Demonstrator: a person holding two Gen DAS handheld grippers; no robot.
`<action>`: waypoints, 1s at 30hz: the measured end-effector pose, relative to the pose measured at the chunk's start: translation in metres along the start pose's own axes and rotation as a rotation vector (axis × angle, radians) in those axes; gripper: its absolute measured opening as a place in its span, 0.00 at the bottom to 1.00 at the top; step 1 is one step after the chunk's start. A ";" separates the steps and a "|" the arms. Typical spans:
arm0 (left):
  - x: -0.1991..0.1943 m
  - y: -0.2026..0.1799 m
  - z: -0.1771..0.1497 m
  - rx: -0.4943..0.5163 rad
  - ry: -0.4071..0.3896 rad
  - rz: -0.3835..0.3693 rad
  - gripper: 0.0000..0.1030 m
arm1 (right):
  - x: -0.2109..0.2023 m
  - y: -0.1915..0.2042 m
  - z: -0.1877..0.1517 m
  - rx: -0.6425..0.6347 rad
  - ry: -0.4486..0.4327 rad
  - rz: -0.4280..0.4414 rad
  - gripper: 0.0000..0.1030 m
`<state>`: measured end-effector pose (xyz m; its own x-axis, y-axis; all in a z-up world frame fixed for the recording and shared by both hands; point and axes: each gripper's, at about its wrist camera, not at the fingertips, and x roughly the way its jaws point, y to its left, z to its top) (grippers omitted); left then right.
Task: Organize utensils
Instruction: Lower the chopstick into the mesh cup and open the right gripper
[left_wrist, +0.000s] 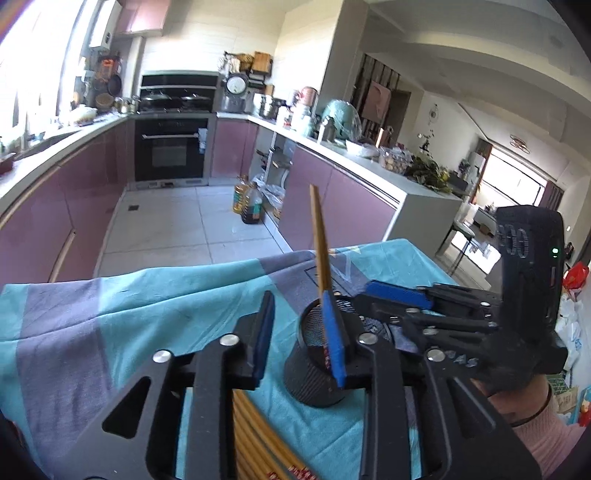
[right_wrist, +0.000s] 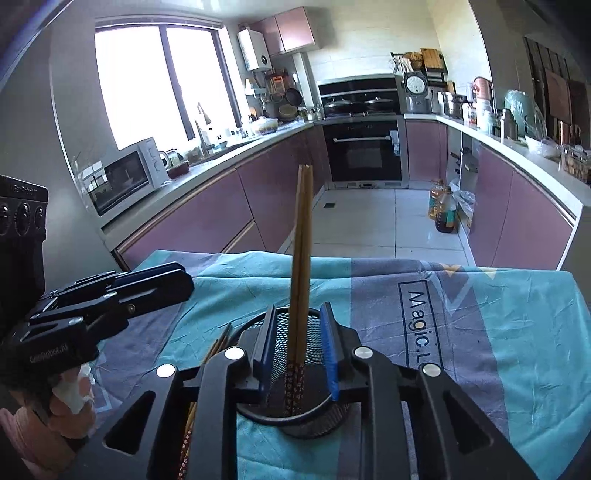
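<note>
A pair of chopsticks (right_wrist: 301, 258) stands upright in a black mesh holder (right_wrist: 314, 417) between the parted pads of the right tool (right_wrist: 299, 350), untouched. The cloth (right_wrist: 517, 332) beside reads "Magic". The left tool (left_wrist: 301, 339), also parted, hovers left of the holder above loose chopsticks (left_wrist: 255, 435) on the bench, with open cloth ahead.

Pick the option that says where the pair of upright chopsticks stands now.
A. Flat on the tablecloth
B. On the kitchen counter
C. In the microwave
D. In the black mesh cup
D: the chopsticks stand upright inside the black mesh cup, between the right gripper's parted pads.
</note>
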<state>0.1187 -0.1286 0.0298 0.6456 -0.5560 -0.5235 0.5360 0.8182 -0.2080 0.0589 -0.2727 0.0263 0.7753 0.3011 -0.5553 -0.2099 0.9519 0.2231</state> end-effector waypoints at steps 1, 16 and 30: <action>-0.005 0.003 -0.002 -0.001 -0.007 0.006 0.31 | -0.005 0.004 -0.002 -0.013 -0.007 0.011 0.27; -0.032 0.052 -0.094 -0.006 0.118 0.150 0.39 | 0.005 0.068 -0.071 -0.154 0.145 0.172 0.38; -0.006 0.054 -0.133 -0.038 0.224 0.172 0.39 | 0.051 0.064 -0.093 -0.071 0.270 0.086 0.32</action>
<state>0.0718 -0.0614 -0.0878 0.5864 -0.3657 -0.7227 0.4058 0.9049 -0.1287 0.0299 -0.1908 -0.0626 0.5686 0.3758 -0.7318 -0.3163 0.9211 0.2271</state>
